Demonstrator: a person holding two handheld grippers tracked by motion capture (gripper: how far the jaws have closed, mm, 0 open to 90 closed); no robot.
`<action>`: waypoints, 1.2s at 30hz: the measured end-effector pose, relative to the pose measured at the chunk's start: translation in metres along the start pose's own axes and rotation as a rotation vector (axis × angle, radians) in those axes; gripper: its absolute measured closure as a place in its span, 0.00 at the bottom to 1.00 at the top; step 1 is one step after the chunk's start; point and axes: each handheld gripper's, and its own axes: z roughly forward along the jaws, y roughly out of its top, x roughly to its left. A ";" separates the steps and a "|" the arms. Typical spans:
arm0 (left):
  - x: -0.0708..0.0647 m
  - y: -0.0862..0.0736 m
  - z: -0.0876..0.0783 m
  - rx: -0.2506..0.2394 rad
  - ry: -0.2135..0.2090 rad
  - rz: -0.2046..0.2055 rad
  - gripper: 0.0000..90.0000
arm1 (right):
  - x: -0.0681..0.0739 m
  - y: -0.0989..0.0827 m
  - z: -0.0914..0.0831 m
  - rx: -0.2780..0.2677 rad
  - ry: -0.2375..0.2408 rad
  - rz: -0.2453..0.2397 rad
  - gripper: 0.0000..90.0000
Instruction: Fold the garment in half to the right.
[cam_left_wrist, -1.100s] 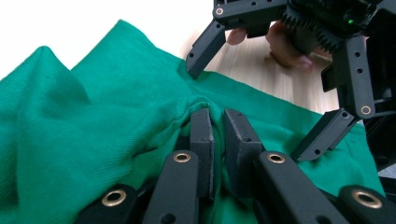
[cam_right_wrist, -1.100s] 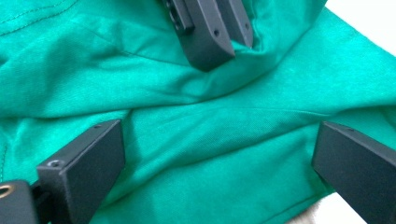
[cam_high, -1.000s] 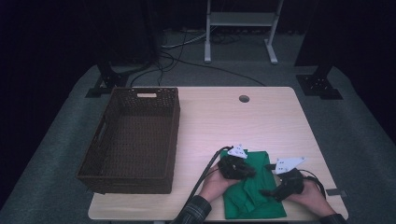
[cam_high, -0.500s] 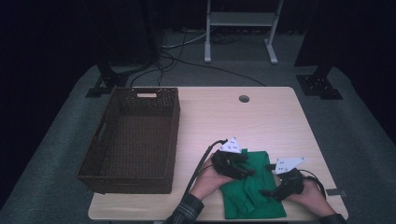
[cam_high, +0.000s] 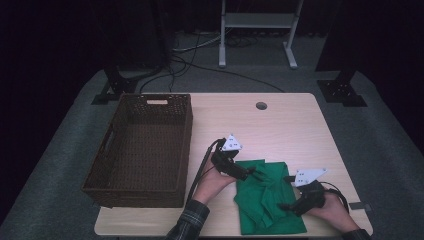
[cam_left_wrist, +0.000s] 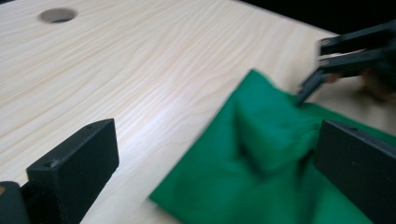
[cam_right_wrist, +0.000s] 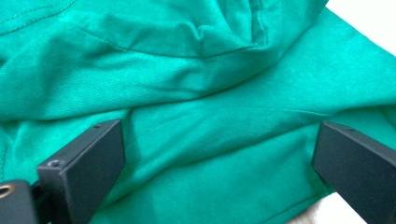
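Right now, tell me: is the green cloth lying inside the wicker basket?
No, the green cloth lies on the table, beside the wicker basket.

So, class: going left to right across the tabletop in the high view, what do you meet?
Brown woven basket → left tool → green cloth → right tool.
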 end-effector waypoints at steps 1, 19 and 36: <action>0.002 -0.001 0.001 0.013 0.026 -0.003 0.00 | 0.000 0.000 0.000 0.000 0.000 0.000 0.02; 0.035 -0.031 0.030 0.165 0.134 -0.101 0.00 | 0.001 0.000 0.000 0.001 0.000 0.000 0.02; 0.053 -0.029 0.032 0.181 0.183 -0.070 0.00 | -0.002 0.015 0.015 0.001 0.001 -0.007 0.02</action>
